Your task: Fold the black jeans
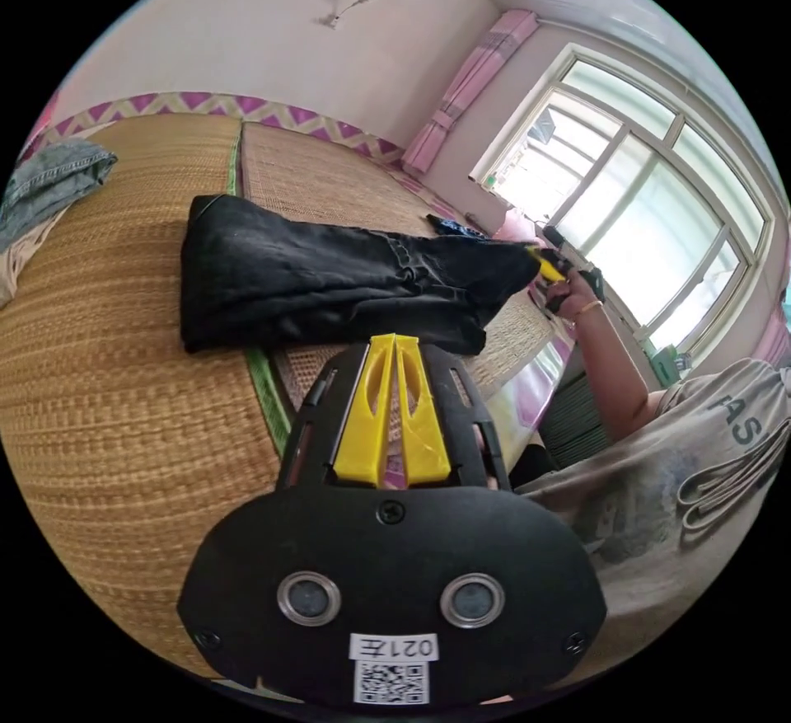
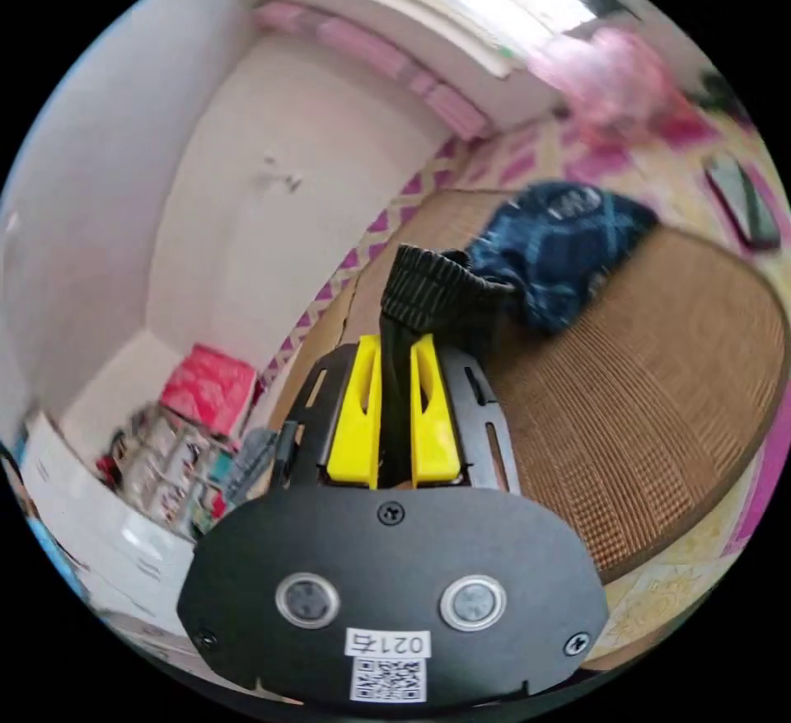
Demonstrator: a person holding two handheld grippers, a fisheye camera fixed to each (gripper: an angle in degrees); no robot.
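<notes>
Left gripper view: the black jeans [image 1: 329, 282] lie folded into a long bundle on a woven straw mat [image 1: 124, 393] that covers the bed. The long axis of the bundle runs across the picture, from a blunt folded end at the left to a narrower end at the right, which points toward the window [image 1: 634, 220]. That narrow end is lifted slightly off the mat and meets the yellow fingers of the right gripper [image 1: 545, 263], held in the person's hand [image 1: 577, 290]. The left gripper [image 1: 394, 344] sits just beside the near long edge of the jeans; its two yellow fingers are pressed together with nothing between them. A green seam [image 1: 268, 401] in the mat passes under the jeans. A pale blue denim garment [image 1: 49, 179] lies well apart at the far left edge of the mat. The person's grey shirt [image 1: 684, 459] shows at the right.

Right gripper view: the right gripper [image 2: 395, 352] clamps a thickness of black jeans [image 2: 432, 294] fabric between both yellow fingers; the cloth rises out of the tips as a bunched, ribbed-looking fold. Just behind it on the mat [image 2: 643, 393] lies a dark blue checked garment [image 2: 560, 249]. A pink box [image 2: 210, 389] stands on cluttered shelves at the lower left, blurred.
</notes>
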